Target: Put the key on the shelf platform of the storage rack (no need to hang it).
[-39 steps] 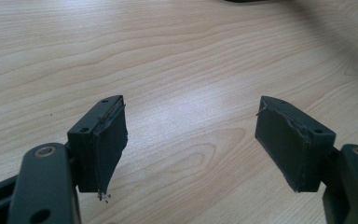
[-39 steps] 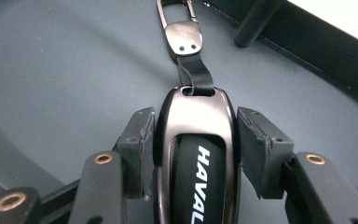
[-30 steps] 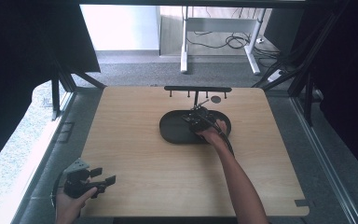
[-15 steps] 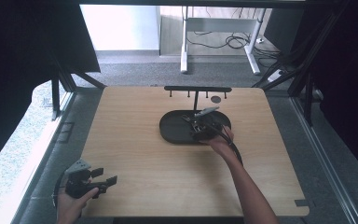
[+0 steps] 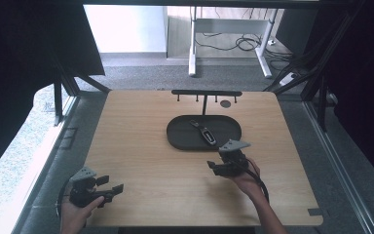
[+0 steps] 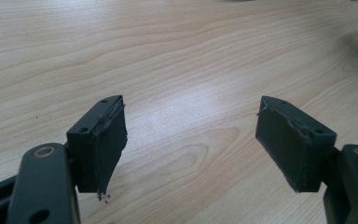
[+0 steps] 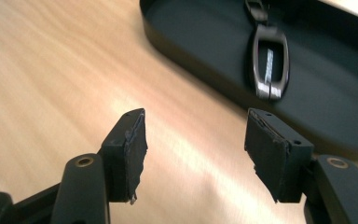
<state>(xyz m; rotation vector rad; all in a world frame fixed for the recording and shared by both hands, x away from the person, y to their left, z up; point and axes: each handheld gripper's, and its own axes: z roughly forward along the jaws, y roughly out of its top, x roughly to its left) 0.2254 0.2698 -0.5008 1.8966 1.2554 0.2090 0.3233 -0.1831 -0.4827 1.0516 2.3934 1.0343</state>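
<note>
One car key [image 5: 205, 133] lies inside the black oval tray [image 5: 180, 136] on the counter [image 5: 146, 165]. The right gripper [image 5: 213, 166] hovers just outside the tray's near rim, released and empty. The left gripper [image 5: 116, 189] is well apart from the tray, jaws spread, grasping nothing

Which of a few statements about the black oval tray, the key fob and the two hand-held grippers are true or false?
1. The dark key fob lies inside the black oval tray. True.
2. The right gripper grips the key fob. False: its jaws are open with nothing between them, off the tray.
3. The left gripper is open above the bare wooden table. True.
4. The tray sits at the table's near left corner. False: it sits toward the far middle.
</note>
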